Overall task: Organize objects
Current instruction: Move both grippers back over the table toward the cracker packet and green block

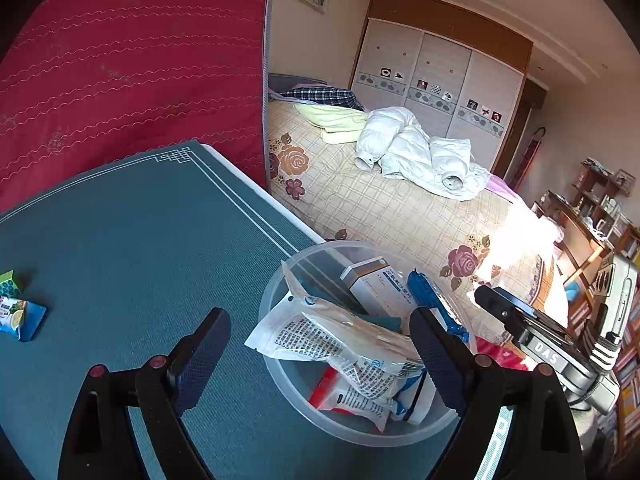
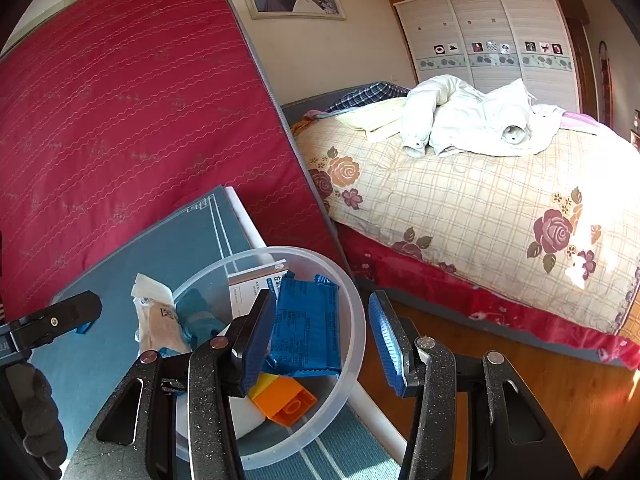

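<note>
Clear plastic bowl (image 1: pixel 360 432) at right edge of green-matted bench (image 1: pixel 140 240), beside bed (image 1: pixel 380 208), holds white printed packets (image 1: pixel 320 340), white box (image 1: pixel 372 284), blue wrapper (image 2: pixel 308 328), orange block (image 2: pixel 288 400). Left gripper (image 1: pixel 320 360): fingers spread wide above bowl, gripping nothing. Right gripper (image 2: pixel 320 340): fingers part open astride bowl rim, not pressing it. Snack packet (image 1: pixel 20 318) lies well apart at bench's left.

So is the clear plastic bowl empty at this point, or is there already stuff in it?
Not empty. The clear bowl holds several things: a printed white packet, a white box, a blue packet and an orange block.
</note>
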